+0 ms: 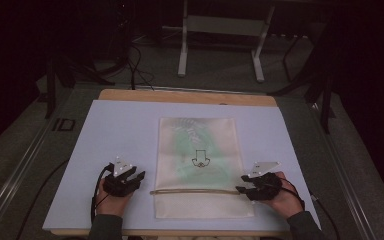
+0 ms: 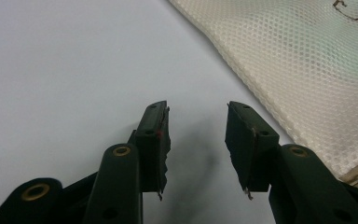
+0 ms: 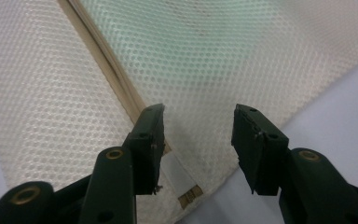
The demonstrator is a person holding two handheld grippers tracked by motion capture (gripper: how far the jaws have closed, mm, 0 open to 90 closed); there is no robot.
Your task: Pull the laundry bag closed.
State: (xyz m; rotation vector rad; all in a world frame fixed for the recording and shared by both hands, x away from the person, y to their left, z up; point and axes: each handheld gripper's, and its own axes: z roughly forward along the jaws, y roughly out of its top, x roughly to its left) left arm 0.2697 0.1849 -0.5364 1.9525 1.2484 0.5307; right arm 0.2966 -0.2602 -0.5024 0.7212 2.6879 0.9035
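A cream mesh bag (image 1: 200, 165) lies flat in the middle of the pale worktop (image 1: 105, 135), with something green showing through the net and a small dark drawing on its front. A tan zipper strip (image 1: 195, 191) runs across the bag near the end closest to the person. The right gripper (image 1: 248, 189) sits at the right end of that strip, at the bag's edge. In the right gripper view its jaws are spread wide above the mesh, and the strip with its little end tab (image 3: 179, 179) lies just under the left-hand jaw, so nothing is pinched yet. It looks placed there to catch the zipper's end. The left gripper (image 1: 136, 177) rests on the bare worktop, just beside the bag's left edge and apart from it. Its jaws are spread too and hold nothing. It seems to wait there, ready to hold the bag down so it does not slide when the zipper gets pulled.
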